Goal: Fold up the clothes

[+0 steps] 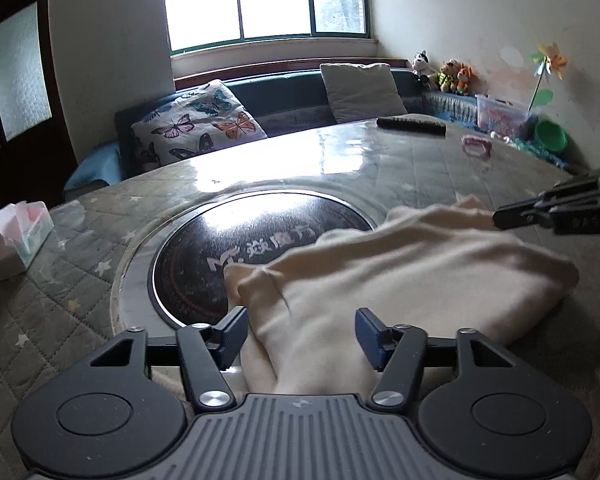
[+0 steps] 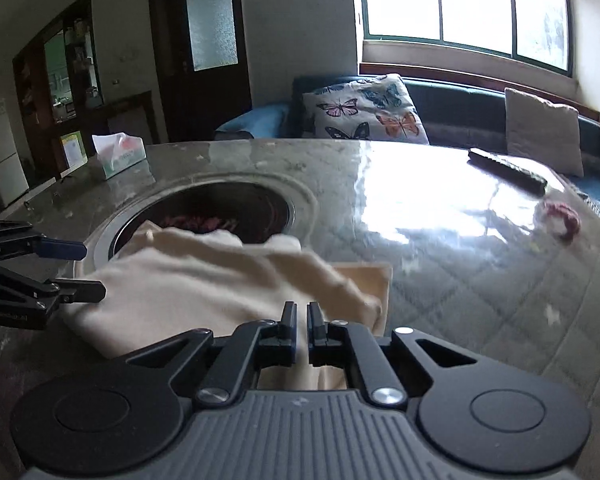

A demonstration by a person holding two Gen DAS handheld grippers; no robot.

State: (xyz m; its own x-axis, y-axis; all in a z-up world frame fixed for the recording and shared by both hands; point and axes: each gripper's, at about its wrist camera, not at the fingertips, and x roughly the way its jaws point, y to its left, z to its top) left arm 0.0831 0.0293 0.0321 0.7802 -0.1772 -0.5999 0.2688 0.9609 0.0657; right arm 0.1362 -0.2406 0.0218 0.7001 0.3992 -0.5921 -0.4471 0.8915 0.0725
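A cream garment [image 1: 400, 272] lies bunched on the round table, partly over the black centre plate [image 1: 220, 256]. My left gripper [image 1: 302, 326] is open, its fingers either side of the garment's near edge. In the right wrist view the cream garment [image 2: 204, 280] lies in front of my right gripper [image 2: 301, 314], whose jaws are nearly closed on a fold of the cloth. The right gripper also shows in the left wrist view [image 1: 512, 218] at the garment's far right edge. The left gripper shows open in the right wrist view [image 2: 88, 270] at the garment's left side.
The table [image 1: 80, 280] has a quilted grey cover under clear plastic. A tissue box [image 1: 20, 236] stands at its left, a black remote [image 1: 412, 125] and a pink ring [image 1: 476, 145] at the far right. A sofa with cushions [image 1: 204, 124] runs behind the table.
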